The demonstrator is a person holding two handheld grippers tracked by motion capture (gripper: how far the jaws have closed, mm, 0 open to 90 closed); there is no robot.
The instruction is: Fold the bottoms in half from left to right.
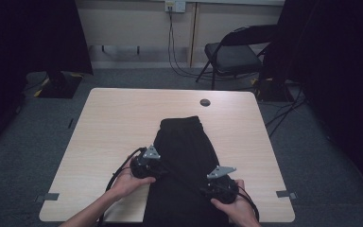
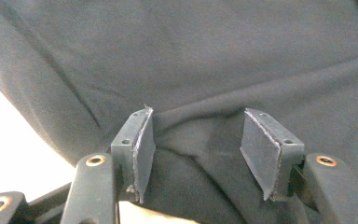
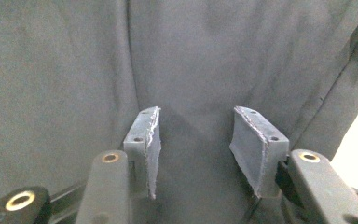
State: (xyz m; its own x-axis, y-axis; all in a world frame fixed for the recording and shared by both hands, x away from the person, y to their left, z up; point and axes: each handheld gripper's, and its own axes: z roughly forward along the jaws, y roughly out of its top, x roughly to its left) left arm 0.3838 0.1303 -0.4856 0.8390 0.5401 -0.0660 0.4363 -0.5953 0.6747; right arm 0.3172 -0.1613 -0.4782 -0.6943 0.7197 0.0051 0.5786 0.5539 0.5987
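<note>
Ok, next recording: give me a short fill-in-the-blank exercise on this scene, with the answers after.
1. The garment lying on the table is ____ in colour.
2. In both gripper views the jaws of each tool stand ____, with nothing pinched between the pads.
3. Beyond the far edge of the table stands a folding ____.
4. The left tool sits at the garment's ____ edge in the high view.

Missing words: black; open; chair; left

One pair of black trousers point(image 1: 184, 156) lies on one bench point(image 1: 118, 123), with two grippers, left gripper point(image 1: 158, 166) and right gripper point(image 1: 207, 188), over it; one folding chair point(image 1: 234, 52) stands beyond
</note>
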